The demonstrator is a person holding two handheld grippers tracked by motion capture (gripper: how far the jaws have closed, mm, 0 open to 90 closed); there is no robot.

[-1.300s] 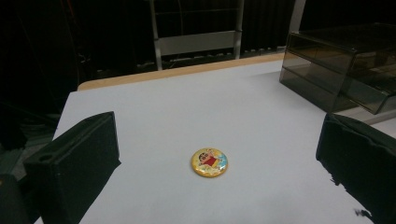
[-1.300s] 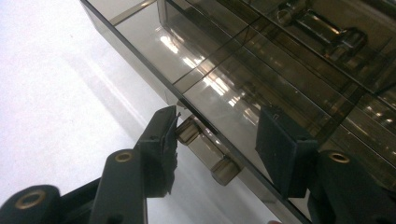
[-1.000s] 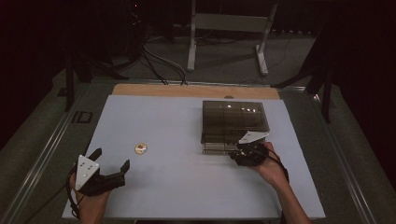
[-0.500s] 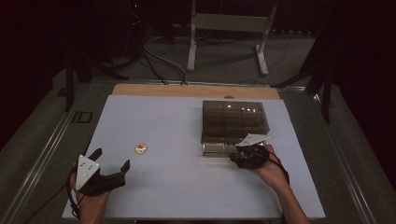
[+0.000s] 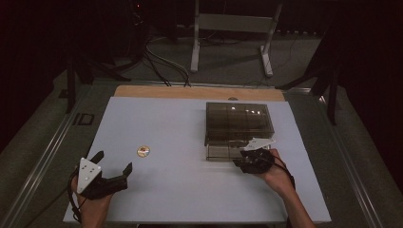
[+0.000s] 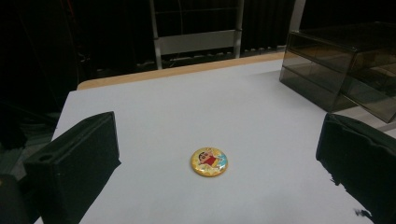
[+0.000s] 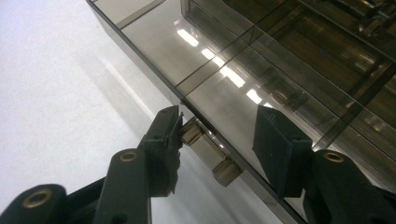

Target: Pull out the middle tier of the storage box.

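Straddling the drawer handle (image 7: pixel 211 153), right gripper (image 7: pixel 217 140) jaws, one touching

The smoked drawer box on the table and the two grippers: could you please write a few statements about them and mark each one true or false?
1. The bottom drawer of the smoked drawer box is pulled partly out. True.
2. The right gripper has one jaw above the drawer front and one below it, with the drawer handle between them. True.
3. The left gripper holds the round badge. False: the badge lies flat on the white table, apart from its open jaws.
4. The badge lies inside the open drawer. False: it lies on the table, left of the box.
5. The badge shows a cartoon figure on yellow. True.
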